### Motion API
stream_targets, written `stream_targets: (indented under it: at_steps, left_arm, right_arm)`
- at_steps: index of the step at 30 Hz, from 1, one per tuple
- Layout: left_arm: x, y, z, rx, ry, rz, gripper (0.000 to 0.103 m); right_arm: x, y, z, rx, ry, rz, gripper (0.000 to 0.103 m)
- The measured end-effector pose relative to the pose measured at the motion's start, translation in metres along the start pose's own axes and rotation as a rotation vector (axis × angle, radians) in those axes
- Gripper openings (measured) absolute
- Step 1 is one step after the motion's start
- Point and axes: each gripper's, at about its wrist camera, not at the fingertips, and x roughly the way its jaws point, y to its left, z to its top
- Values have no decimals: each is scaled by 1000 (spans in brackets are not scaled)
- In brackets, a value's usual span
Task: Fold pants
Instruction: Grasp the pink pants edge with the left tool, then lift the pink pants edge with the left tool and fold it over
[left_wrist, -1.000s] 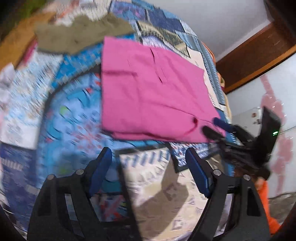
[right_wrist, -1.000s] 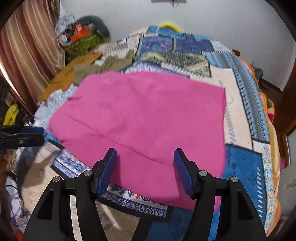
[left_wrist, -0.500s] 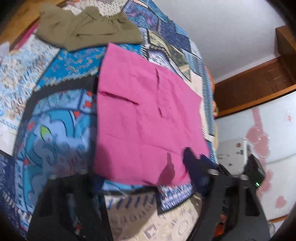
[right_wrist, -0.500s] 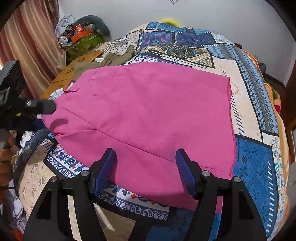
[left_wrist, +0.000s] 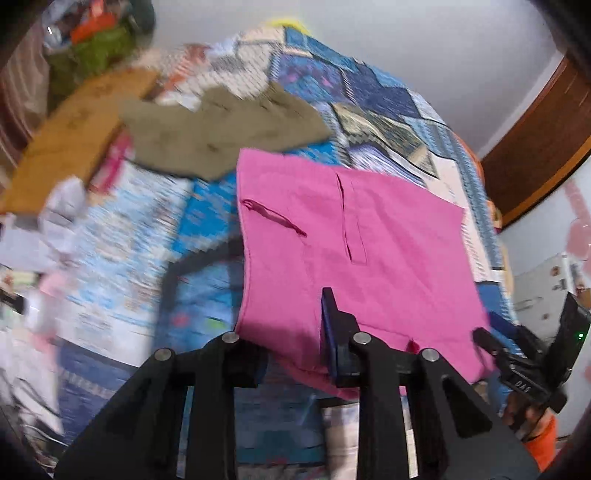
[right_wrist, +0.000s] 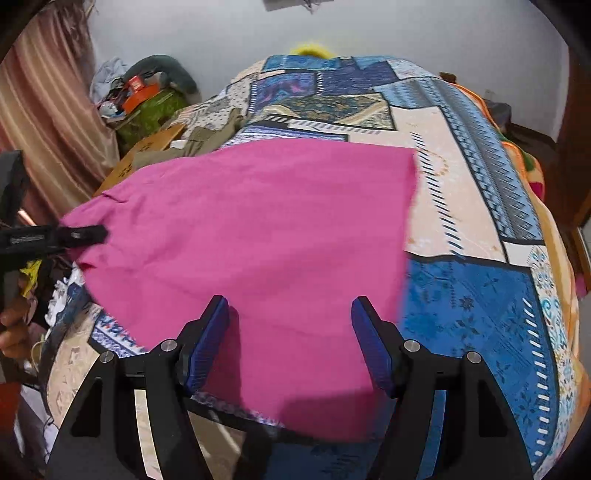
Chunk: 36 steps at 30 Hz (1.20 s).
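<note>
Pink pants (left_wrist: 354, 236), folded into a broad flat panel, are seen spread across the patchwork bedspread (right_wrist: 480, 295), reaching to the near edge of the bed, where their lower hem hangs slightly over. A slit pocket and a short drawstring loop are shown on the upper face in the left wrist view.

The near left corner of the pants is gripped by the left gripper (left_wrist: 295, 332): its jaws have just been closing, and the cloth is seen pinched between them, with one blue pad (left_wrist: 328, 325) lying on top of the fabric and the other hidden beneath it. That corner is lifted a little off the bedspread.

The right gripper (right_wrist: 290, 343) is held over the near right part of the pants, its jaws spread wide; fabric is seen below and between the blue fingers (right_wrist: 207, 343), but nothing is clamped by them. Whether the tips touch the cloth cannot be told.

An olive-green garment (left_wrist: 221, 136) is laid at the far left side of the bed, just beyond the pants and apart from them. A brown cardboard sheet (left_wrist: 74, 125) is seen along the left edge, with a striped curtain (right_wrist: 48, 107) behind it.
</note>
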Motion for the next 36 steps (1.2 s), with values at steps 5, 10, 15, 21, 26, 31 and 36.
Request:
stream_targets:
  at_steps: [5,10,15,21,26,31,36]
  left_arm:
    - [-24,7,2,53,-51,71,25]
    - [-42,-31,10,164,-144,117,24]
    - [-60,-83,23,264,-203,35,21]
    - [-55,-152,32,384,-182,-91,17]
    - [-27,-183,30,416,-106,-132,14]
    - [4,-195,22,397,-1,-194,14]
    - [27,-202,9,408,73,-223,14]
  right_arm:
    - [4,2,-9,-1,19,40,65]
    - [5,15,-9,-48,7,18,65]
    - [6,9,-8,-29,14,37,65]
    - [7,9,-7,-26,12,36,65]
    - [7,7,-9,-20,6,44,65]
    - [-2,2,-10,-26,-10,27,65]
    - [-12,-10,-10,-22,-22,-2,65]
